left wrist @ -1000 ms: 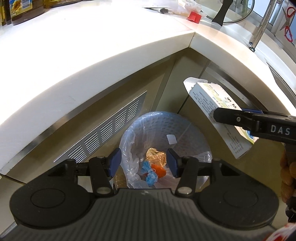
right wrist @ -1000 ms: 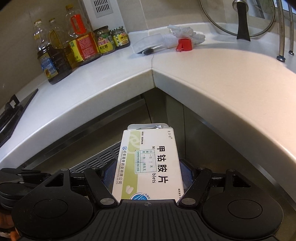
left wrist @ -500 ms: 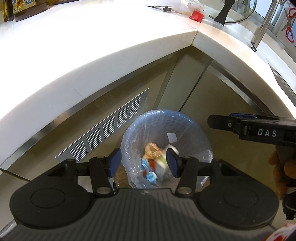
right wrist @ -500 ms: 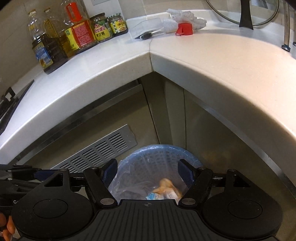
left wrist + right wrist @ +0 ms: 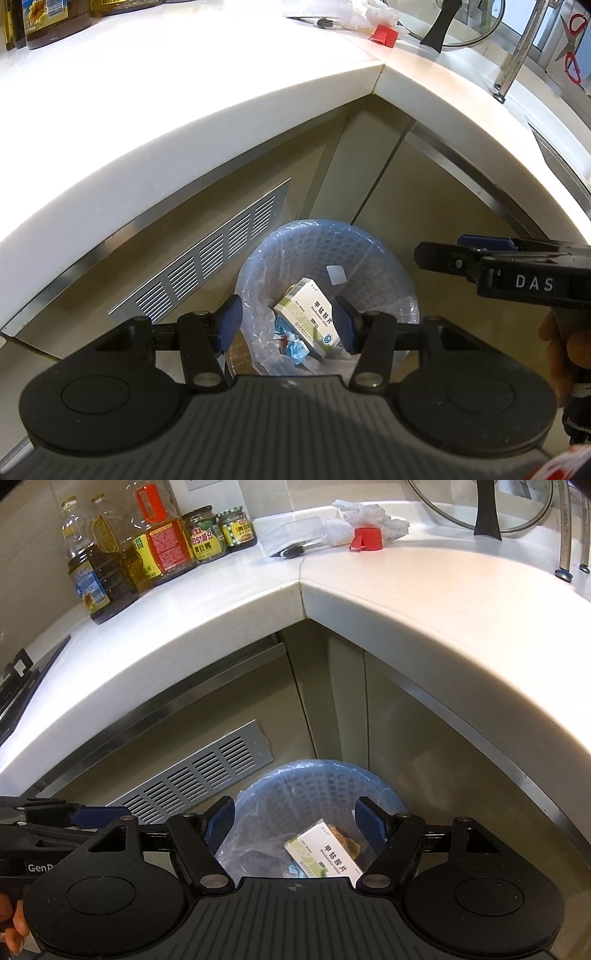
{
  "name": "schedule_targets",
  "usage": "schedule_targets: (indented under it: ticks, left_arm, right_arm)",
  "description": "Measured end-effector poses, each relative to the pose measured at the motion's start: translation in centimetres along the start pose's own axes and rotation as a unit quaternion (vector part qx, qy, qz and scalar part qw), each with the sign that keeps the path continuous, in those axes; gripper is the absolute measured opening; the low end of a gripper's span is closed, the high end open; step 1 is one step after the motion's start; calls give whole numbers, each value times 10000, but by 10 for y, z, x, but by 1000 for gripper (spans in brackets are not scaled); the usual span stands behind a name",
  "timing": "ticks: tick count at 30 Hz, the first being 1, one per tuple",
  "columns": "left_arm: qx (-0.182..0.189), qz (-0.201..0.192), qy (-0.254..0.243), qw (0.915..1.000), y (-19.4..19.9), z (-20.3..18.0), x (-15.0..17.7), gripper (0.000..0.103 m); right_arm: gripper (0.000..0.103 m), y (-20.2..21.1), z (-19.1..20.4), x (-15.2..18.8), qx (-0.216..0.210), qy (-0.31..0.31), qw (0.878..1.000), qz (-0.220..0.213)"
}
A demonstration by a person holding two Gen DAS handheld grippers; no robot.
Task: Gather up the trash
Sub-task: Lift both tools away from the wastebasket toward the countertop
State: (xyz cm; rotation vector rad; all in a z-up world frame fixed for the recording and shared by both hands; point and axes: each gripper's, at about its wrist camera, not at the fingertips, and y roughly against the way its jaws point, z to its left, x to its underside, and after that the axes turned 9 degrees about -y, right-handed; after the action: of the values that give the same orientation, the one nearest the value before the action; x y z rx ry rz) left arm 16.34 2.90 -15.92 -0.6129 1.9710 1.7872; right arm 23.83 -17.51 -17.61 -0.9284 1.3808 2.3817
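Plainly holding nothing in the right gripper (image 5: 295,819): blue pads (image 5: 221,823) set well apart, only air between. Same with the left gripper (image 5: 287,314), parted and empty, poised just beside the right one. Looking down past both onto the bin (image 5: 325,775), a blue mesh basket lined with a thin clear bag (image 5: 236,834), standing in the corner under the counter (image 5: 406,602). Finding inside it, tilted on top of blue wrappers (image 5: 293,347), the medicine box (image 5: 325,856), green-and-white printed card, clear of every pad. Judging it light and nearly hollow, stiff along the edges but easily crushed across the broad faces; needing no more handling where it lies. Farther out, up on the counter near the back corner, probably more to collect: a crumpled white wrapper (image 5: 369,515), right by a small red piece (image 5: 365,539), and just beside them a clear plastic tray (image 5: 295,539) with a dark fork (image 5: 291,552) in it. Expecting the wrapper to be soft, near weightless and springy, so best pinched deep into the bulk, not at a loose edge. Taking the red piece across its flat sides, since small, hard and apt to skid on the smooth counter. Gripping the tray by one thin wall, gently, as flimsy and slick. Leaving alone the oil bottles and jars (image 5: 155,550) farther left, not trash by the look of them.
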Motion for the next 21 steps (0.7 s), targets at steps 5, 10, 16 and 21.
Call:
schedule_targets:
  ticks: [5,10,16,21]
  left_arm:
    - [32,-96,-24,9999,7,-2,-3,49]
    - [80,-219,-40,9997,18,-6,-10,49]
    - [197,-520,-154,9983,41,-15,-28,49]
    - [335,-957,-315,9943,68,-22,-53,49]
  right_arm:
    - [72,11,-1,2,68,-7,10000,20]
    - [72,32,2,-1,106,-32,9999,-93]
    - [72,63,14,-15,162,-35,9989,-447]
    - [72,91,22,-33,204,-88,9957,-896]
